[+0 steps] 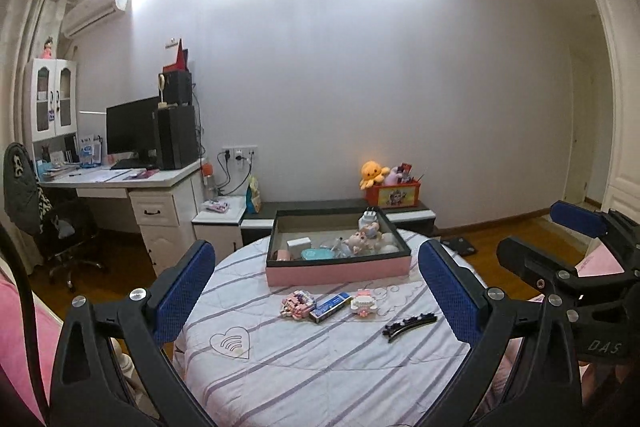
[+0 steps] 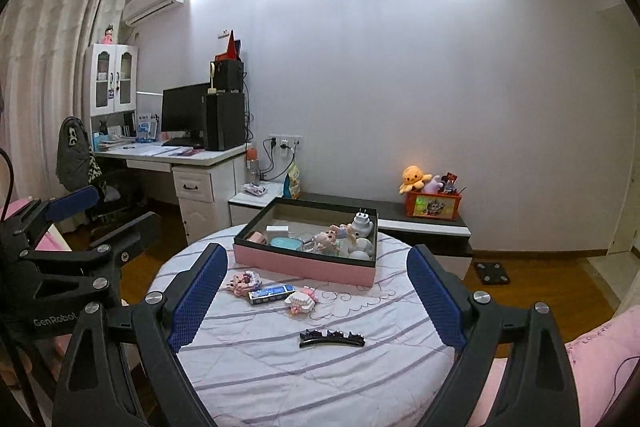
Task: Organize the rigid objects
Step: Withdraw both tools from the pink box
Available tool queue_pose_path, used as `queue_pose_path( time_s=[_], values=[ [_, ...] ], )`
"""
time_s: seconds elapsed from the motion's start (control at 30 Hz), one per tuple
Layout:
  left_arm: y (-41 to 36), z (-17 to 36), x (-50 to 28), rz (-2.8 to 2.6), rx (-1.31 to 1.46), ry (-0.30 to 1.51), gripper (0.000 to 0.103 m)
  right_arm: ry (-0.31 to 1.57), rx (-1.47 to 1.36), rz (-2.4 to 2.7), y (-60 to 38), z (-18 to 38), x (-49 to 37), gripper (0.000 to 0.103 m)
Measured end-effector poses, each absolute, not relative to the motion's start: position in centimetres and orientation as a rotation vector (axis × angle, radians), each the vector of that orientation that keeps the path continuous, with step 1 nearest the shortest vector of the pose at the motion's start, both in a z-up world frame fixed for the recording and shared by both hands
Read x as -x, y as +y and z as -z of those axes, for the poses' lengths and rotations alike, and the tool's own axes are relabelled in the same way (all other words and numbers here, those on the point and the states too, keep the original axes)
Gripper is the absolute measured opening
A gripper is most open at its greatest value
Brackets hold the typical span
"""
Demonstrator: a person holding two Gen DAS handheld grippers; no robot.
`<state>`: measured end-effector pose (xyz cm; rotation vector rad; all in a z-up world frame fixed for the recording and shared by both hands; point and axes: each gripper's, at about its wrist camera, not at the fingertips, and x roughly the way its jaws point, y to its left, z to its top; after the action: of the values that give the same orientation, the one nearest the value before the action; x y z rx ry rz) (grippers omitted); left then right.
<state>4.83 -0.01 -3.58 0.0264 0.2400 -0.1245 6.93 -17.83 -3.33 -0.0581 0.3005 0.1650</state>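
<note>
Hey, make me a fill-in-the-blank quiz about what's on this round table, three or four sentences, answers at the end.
1. The loose hair clip on the table is ____ in color.
2. The open box has ____ outer walls.
3. The small blue box lies between two ____ block toys.
4. The left gripper and the right gripper both have their fingers ____.

Answers: black; pink; pink; open

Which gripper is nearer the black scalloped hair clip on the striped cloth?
Right. The right gripper has the black scalloped hair clip centred between its open jaws; for the left gripper, it lies off toward the right jaw.
</note>
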Motion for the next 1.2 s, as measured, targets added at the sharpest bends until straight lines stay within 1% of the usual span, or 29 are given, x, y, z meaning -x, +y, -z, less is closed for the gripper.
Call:
queue_pose_path(
  time_s=[0.3, 0.93, 1.2],
  values=[
    [0.1, 2.3, -3.4, 0.101, -0.038, 0.190, 0.103, 0.227, 0.060, -0.157, -16.9, 2.1, -4.7, 0.093],
    [-0.1, 2.8, -4.0, 0.096, -0.030, 0.196, 0.103, 0.235, 0.050, -0.153, -17.0, 2.7, -4.4, 0.093],
    [-0.6, 4.5, -6.2, 0.103, -0.029, 0.270, 0.103, 0.274, 0.042, -0.156, -17.3, 3.8, -5.8, 0.093]
  ],
)
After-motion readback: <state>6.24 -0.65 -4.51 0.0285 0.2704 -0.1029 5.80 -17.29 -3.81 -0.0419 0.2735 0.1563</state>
